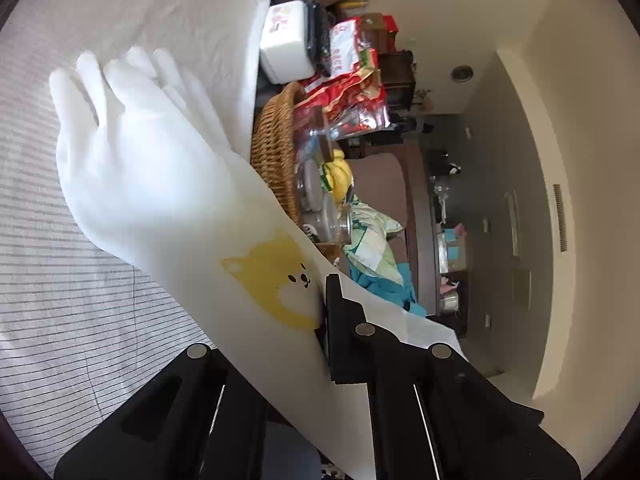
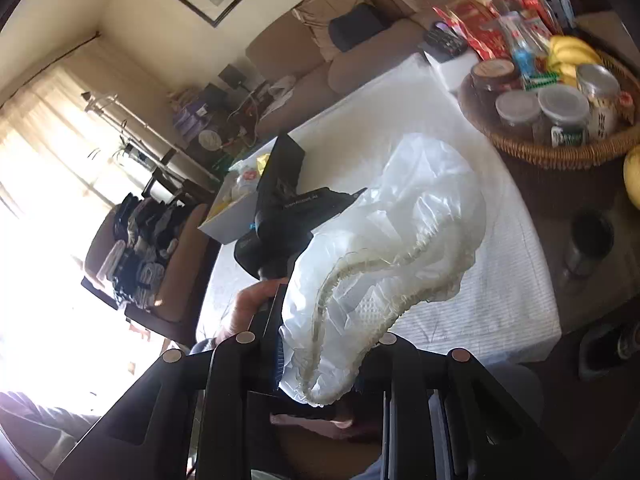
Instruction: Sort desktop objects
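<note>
A white rubber glove [image 1: 160, 184] with a yellow dog print stretches out over the striped tablecloth [image 1: 60, 312] in the left wrist view. My left gripper [image 1: 320, 312] is shut on its cuff; one black finger [image 1: 334, 320] shows and the other is hidden behind the glove. In the right wrist view my right gripper [image 2: 328, 344] is shut on a clear plastic elastic-edged cover [image 2: 400, 240], which hangs crumpled above the table. The left gripper's black body [image 2: 280, 216], held by a hand [image 2: 248, 304], shows just beyond the cover.
A wicker basket [image 2: 560, 152] with jars, bananas and red snack packets stands at the table's far right. A white box [image 1: 284, 44] lies beyond the basket. A dark cup [image 2: 588, 240] stands on bare wood beside the cloth. An open white box [image 2: 228, 216] sits at the table's left edge.
</note>
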